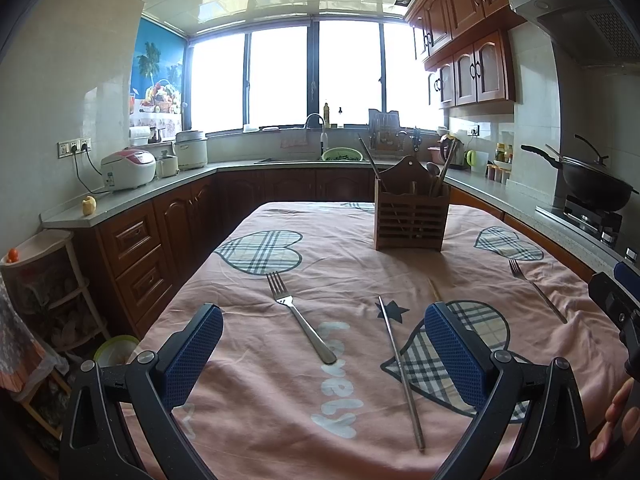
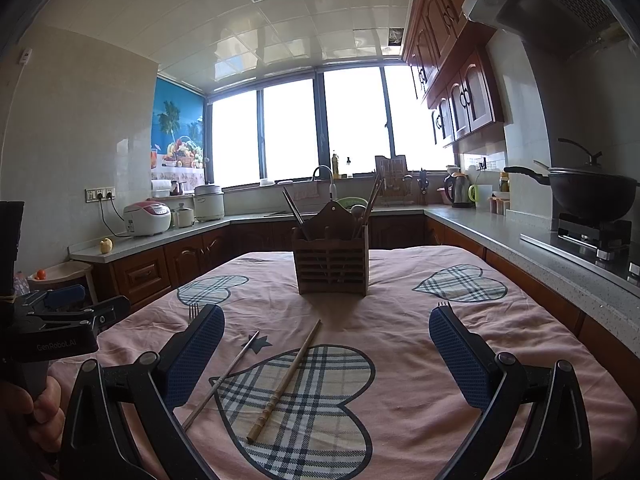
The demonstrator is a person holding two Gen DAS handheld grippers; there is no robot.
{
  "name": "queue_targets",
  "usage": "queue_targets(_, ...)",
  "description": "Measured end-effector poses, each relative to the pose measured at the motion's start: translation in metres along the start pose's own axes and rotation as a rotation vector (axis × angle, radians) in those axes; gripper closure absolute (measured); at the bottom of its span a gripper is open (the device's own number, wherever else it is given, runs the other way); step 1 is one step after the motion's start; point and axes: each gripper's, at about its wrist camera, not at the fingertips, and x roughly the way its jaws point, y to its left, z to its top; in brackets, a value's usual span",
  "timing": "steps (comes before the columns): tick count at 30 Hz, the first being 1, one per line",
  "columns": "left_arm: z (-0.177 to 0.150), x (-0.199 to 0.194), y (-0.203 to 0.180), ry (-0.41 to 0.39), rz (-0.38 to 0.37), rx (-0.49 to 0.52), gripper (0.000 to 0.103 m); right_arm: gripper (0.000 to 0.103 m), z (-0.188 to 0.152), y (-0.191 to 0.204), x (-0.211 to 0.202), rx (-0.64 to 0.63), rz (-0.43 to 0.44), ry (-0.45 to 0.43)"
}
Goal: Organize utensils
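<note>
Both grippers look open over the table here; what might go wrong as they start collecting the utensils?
1. The metal chopstick and forks lie flat on soft cloth; fingers may snag fabric or slip.
2. The wooden holder already holds leaning utensils and could tip if bumped.
3. The wooden chopstick could roll.

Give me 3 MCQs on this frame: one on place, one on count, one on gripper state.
1. Where does the wooden utensil holder stand?
A. on the tablecloth
B. by the stove
C. on the floor

2. How many forks lie on the cloth in the left wrist view?
A. one
B. two
C. four

3. How are the left gripper jaws?
A. shut on a fork
B. open, empty
C. shut on a chopstick

Key: A, it stands at the table's far middle; B, one fork centre-left and another fork at right; B, blue pads are wide apart.
</note>
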Motion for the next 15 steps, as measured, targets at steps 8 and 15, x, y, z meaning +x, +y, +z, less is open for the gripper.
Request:
queue_targets(8,0.0002,0.0013,-0.0039,0.003,-0.002,0.008,0.001,0.0,-0.0007,-0.0002,0.0006,0.003,0.0,0.0)
queue_targets(15,0.0022,0.0021,-0.0068,0.006,-0.003,0.012,0.001,0.0,-0.0004,-0.0002,0.0005,0.005,0.0,0.0)
